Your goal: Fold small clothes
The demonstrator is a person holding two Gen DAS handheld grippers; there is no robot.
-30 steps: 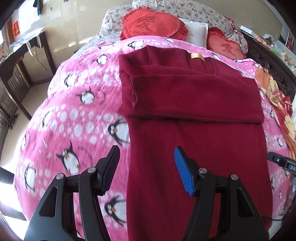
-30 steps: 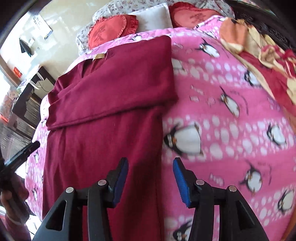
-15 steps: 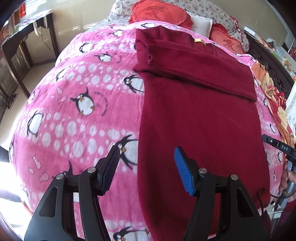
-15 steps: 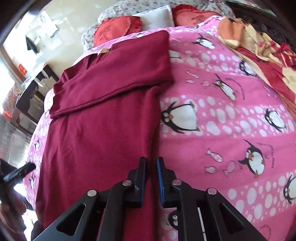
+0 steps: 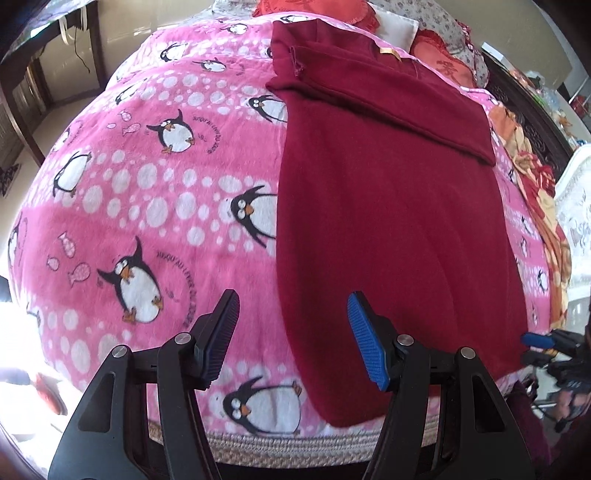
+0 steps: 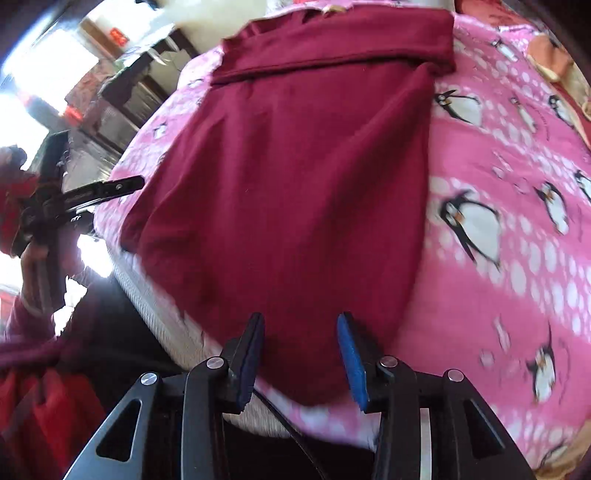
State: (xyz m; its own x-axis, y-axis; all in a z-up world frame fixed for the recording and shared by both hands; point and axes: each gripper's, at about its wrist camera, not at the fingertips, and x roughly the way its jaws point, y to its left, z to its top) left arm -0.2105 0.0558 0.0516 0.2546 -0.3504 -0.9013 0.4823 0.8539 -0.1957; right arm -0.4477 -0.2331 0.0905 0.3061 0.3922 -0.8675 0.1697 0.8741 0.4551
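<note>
A dark red sweater (image 5: 388,221) lies flat on the pink penguin blanket (image 5: 147,184), its sleeves folded across the chest and a gold label (image 5: 388,53) at the collar. My left gripper (image 5: 291,332) is open above the sweater's near left edge, one finger over the blanket and the other over the cloth. In the right wrist view the sweater (image 6: 295,184) runs down to its hem at the bed's edge. There my right gripper (image 6: 301,350) hovers, its jaws opening, with the hem showing between them but not pinched. My left gripper (image 6: 110,188) shows at the left, in a hand.
Red cushions (image 5: 314,7) and a white pillow (image 5: 395,26) sit at the head of the bed. An orange floral quilt (image 5: 535,177) lies along the right side. A dark wooden desk (image 5: 37,55) stands left of the bed. The mattress edge (image 5: 295,439) is just below the grippers.
Both grippers drew back toward the foot edge of the bed. The right gripper swung from the sweater's right edge to over its hem, closing and then reopening partway. The left stayed open.
</note>
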